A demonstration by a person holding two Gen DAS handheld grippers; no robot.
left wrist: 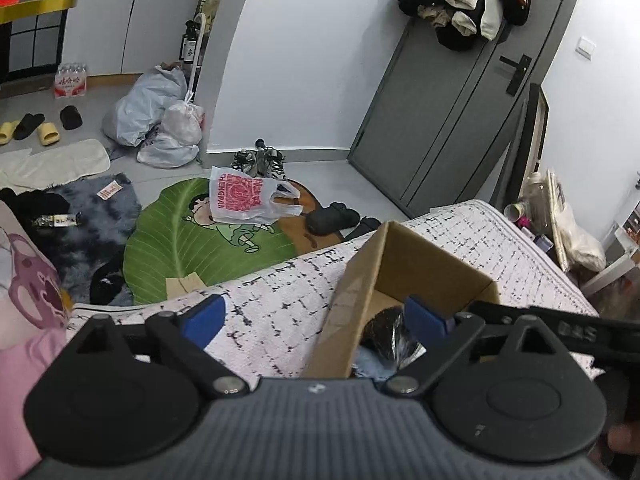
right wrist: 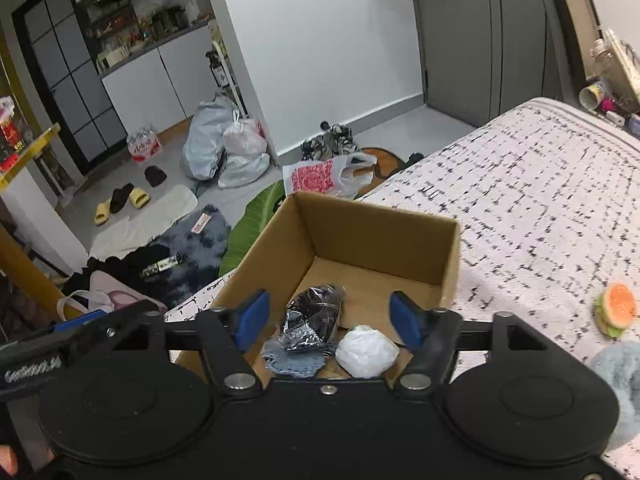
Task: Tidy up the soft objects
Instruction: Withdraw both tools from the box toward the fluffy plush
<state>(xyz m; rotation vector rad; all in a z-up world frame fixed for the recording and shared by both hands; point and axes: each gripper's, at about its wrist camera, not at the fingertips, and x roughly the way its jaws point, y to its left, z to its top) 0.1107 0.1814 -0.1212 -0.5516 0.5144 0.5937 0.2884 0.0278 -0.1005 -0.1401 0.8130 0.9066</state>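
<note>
Cardboard box (right wrist: 352, 236) sits on the bed (right wrist: 540, 208), already holding a black wrapped bundle (right wrist: 316, 316), a blue cloth (right wrist: 294, 360) and a white wad (right wrist: 366, 350). Right gripper (right wrist: 330, 316) hangs over the box, jaws wide, holding nothing. Left gripper (left wrist: 316, 318) is beside the box, jaws wide, also unloaded. Step judged: between placements. A burger toy (right wrist: 614, 308) and a pale-blue fluffy item (right wrist: 616, 368) lie on the bed to the right, apart from the box. Next move likely calls for the right gripper to swing right, descend on the burger toy and close gently.
</note>
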